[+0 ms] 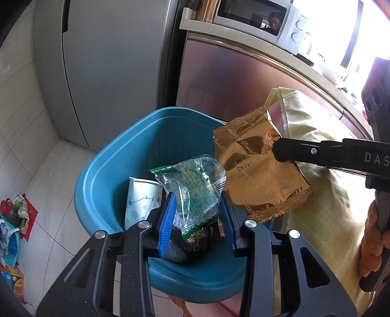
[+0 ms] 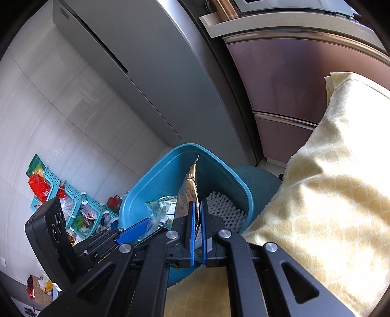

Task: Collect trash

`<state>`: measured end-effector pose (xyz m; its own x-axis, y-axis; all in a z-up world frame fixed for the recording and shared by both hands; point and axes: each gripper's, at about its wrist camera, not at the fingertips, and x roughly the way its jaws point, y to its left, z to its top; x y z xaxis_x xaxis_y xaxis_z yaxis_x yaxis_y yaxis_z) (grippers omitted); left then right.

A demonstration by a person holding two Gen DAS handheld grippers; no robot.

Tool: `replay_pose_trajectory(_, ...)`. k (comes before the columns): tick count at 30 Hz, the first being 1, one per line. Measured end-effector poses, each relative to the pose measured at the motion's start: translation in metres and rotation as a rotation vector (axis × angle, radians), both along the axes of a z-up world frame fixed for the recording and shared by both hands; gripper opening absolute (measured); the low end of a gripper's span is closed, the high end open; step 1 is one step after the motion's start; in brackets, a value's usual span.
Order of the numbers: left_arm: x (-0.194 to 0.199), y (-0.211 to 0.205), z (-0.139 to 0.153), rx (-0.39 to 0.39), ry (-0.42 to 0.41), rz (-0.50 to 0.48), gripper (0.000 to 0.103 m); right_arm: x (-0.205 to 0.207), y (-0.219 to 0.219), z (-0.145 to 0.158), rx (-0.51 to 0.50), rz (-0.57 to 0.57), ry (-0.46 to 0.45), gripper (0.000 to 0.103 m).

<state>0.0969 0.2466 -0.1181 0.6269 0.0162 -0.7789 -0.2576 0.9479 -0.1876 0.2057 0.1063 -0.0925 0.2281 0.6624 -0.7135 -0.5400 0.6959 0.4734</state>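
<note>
A blue trash bin (image 1: 102, 175) stands on the floor, also in the right wrist view (image 2: 136, 204). It holds a paper cup (image 1: 140, 202) and dark wrappers. My left gripper (image 1: 197, 207) is over the bin with a clear green-edged wrapper (image 1: 195, 185) between its blue pads; the jaws look partly apart, so the grip is unclear. My right gripper (image 1: 277, 152) is shut on a gold snack bag (image 1: 258, 170) and holds it over the bin's right rim. In the right wrist view the gripper (image 2: 198, 219) pinches the bag (image 2: 190, 187) edge-on.
A yellow cloth (image 2: 329, 183) covers a surface right of the bin. A grey fridge (image 1: 109, 61) and a brown cabinet (image 1: 231, 80) with a microwave (image 1: 258, 19) stand behind. Teal baskets with clutter (image 2: 73, 204) lie on the floor at left.
</note>
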Motion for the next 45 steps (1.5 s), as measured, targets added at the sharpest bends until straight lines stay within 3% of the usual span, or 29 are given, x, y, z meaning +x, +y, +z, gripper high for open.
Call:
replay_pose_trajectory(23, 0.016, -0.004, -0.021, -0.036, 0.051, -0.036, 0.04, -0.003, 0.031, 0.006, -0.097, 0.035, -0.047, 0.008)
replay_pose_trajectory(40, 0.014, -0.009, -0.02, -0.047, 0.016, -0.077, 0.048, -0.001, 0.015, 0.002, -0.065, 0.029, -0.048, 0.017)
replay_pose_trajectory(43, 0.007, -0.01, -0.014, -0.026, -0.007, -0.074, 0.059, -0.004, 0.011, 0.003, -0.05, 0.037, -0.056, 0.024)
replay_pose_trajectory(44, 0.003, -0.01, -0.011, -0.008, -0.018, -0.068, 0.068, -0.006, 0.009, 0.005, -0.043, 0.033, -0.063, 0.03)
replay_pose_trajectory(45, -0.001, -0.01, -0.008, 0.006, -0.033, -0.065, 0.069, -0.008, 0.006, 0.006, -0.034, 0.032, -0.07, 0.037)
